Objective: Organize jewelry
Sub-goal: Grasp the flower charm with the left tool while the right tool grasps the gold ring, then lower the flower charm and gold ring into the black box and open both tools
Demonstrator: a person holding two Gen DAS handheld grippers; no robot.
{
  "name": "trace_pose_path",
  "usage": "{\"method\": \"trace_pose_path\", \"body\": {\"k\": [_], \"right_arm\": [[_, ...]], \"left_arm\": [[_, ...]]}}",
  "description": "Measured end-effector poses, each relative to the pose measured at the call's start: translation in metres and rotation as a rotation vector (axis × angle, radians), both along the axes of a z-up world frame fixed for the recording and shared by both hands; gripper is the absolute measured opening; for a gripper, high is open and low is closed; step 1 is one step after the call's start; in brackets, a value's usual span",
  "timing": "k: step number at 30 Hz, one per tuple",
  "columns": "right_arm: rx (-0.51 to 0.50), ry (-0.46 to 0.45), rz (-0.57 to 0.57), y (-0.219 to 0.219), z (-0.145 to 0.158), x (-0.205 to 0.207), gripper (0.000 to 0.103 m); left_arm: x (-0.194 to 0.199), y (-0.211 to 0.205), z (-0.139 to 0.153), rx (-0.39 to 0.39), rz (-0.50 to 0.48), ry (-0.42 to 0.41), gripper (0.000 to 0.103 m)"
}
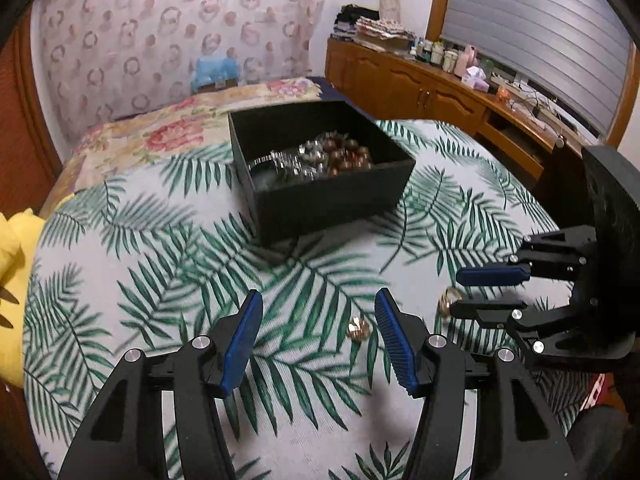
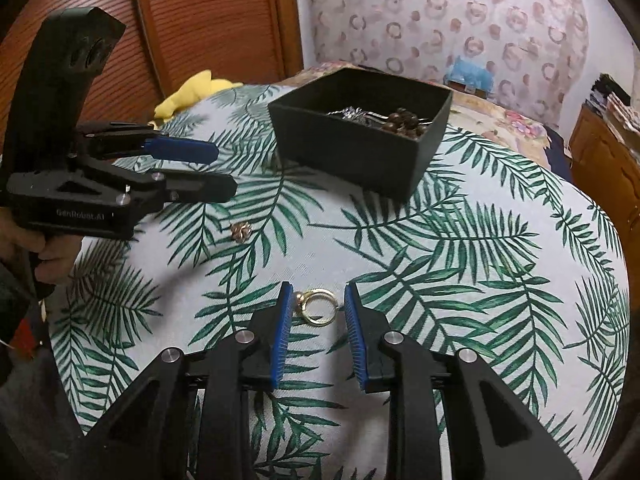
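Jewelry is lying light and slippery: right gripper (image 2: 315,314) is straddling the gold ring (image 2: 319,306) unclamped, left gripper (image 1: 318,336) gaping beside a probably fiddly stud (image 1: 359,329).

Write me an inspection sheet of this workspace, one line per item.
Surface: palm-leaf cloth over a rounded top, flat where the work goes on.
Job's things: black box open, brown beads and silvery pieces inside; gold ring and small gold piece both lying loose on the cloth.
Clutter: yellow soft thing at the cloth's edge.
Grippers: left gripper open, the small gold piece between its fingers, not pressed; right gripper open around the gold ring, pads not touching it.
Cables: some on the far counter, too small to trace.
Surroundings: floral bedding, wooden cabinets with bottles and folded cloths, slatted blind.
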State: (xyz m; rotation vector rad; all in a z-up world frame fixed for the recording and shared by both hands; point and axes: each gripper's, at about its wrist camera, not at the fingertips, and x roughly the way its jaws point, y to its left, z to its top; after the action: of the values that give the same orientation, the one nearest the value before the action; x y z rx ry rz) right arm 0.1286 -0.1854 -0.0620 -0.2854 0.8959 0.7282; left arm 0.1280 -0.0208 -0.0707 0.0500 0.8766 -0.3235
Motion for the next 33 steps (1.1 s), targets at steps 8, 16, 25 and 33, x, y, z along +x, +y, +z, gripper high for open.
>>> {"method": "trace_pose_path", "body": {"k": [8, 16, 25, 33], "right_arm": [[-0.052, -0.042, 0.036, 0.005, -0.004, -0.004, 0.027], [-0.018, -0.045, -0.005, -0.009, 0.004, 0.007, 0.027], [-0.003, -0.072, -0.031, -0.018, 0.014, 0.019, 0.027], [0.024, -0.121, -0.031, -0.02, 0.036, 0.037, 0.027]], "left_arm": [[-0.004, -0.01, -0.013, 0.006, -0.029, 0.031, 0.052], [-0.001, -0.023, -0.019, 0.019, -0.07, 0.041, 0.035], [-0.001, -0.025, -0.021, 0.027, -0.078, 0.036, 0.014], [0.01, -0.018, -0.002, 0.016, -0.05, -0.006, 0.011]]}}
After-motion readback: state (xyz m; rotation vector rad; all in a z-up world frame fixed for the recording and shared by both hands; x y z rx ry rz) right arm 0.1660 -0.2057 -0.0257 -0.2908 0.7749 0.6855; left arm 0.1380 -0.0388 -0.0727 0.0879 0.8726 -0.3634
